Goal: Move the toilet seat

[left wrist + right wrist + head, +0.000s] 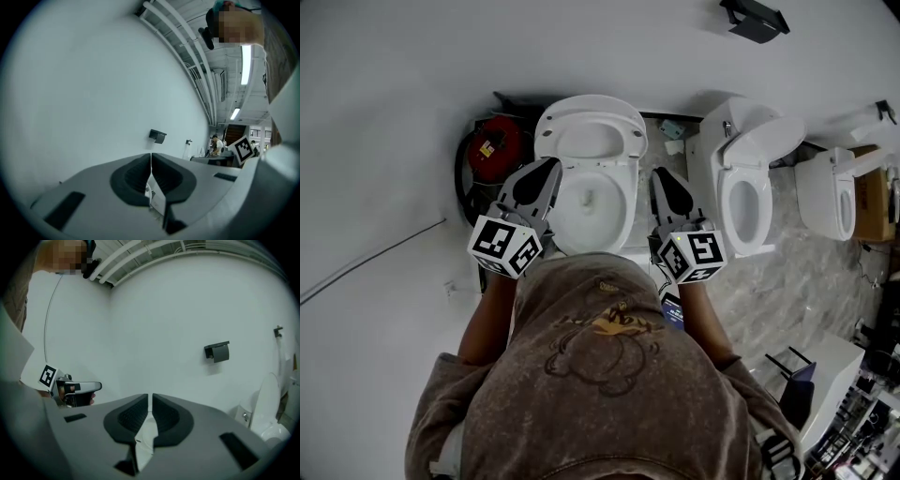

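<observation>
Sweatshirt: the person's back, filling the lower frame.
Left gripper: clenched, empty, left of the bowl.
Right gripper: clenched, empty, right of the bowl.
Toilet seat: upper centre, apparently raised.
Advice: unclench one gripper, pinch the seat's rim, swing gently.

Gap open between toilet and neighbouring toilet; red object blocks left.

The toilet seat looked like smooth, glossy white plastic, and the toilet bowl like glazed ceramic. The left gripper and right gripper had matt grey plastic shells with ribbed black pads. The sweatshirt was soft brown cloth. The floor looked like polished, marbled stone.
</observation>
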A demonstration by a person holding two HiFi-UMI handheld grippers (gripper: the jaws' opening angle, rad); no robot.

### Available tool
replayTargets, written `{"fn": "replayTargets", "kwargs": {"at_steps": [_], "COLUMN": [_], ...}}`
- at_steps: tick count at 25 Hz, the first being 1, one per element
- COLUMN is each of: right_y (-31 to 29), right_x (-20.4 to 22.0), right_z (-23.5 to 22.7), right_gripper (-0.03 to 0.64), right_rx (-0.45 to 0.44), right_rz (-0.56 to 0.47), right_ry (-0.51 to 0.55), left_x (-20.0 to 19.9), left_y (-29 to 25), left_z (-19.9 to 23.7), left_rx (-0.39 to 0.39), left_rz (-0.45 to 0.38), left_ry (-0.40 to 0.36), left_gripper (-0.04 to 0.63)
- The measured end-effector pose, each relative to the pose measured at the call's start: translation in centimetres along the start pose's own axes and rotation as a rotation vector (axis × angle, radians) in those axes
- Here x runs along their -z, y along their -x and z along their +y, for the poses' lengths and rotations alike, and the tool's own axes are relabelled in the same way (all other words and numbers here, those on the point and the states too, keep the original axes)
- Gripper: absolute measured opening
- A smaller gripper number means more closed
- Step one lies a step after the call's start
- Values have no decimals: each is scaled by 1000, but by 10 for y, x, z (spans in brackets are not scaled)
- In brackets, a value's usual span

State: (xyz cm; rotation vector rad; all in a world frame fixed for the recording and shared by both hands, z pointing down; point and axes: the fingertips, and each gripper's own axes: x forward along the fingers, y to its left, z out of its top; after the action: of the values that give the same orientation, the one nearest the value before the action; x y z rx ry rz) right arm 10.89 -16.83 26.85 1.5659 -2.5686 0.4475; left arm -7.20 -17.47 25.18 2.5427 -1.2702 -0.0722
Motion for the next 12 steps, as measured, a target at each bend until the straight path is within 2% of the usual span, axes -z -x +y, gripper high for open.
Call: {"fn": "replayTargets", "kwargs": {"at_steps": [2,12], "right_y": [2,4], "right_x": [0,31], "right_z": [-3,1], "right_gripper": [-2,-3], "right_rx": [21,7], "right_rz": [-13,-15], "right_ry": [5,60], "left_x": [0,20], "left_y": [1,0], "left_z": [1,5], "left_rx": [-5,-48], "left_rz": [-1,-35], "left_ry": [-12,-83], "left_gripper": [11,9]}}
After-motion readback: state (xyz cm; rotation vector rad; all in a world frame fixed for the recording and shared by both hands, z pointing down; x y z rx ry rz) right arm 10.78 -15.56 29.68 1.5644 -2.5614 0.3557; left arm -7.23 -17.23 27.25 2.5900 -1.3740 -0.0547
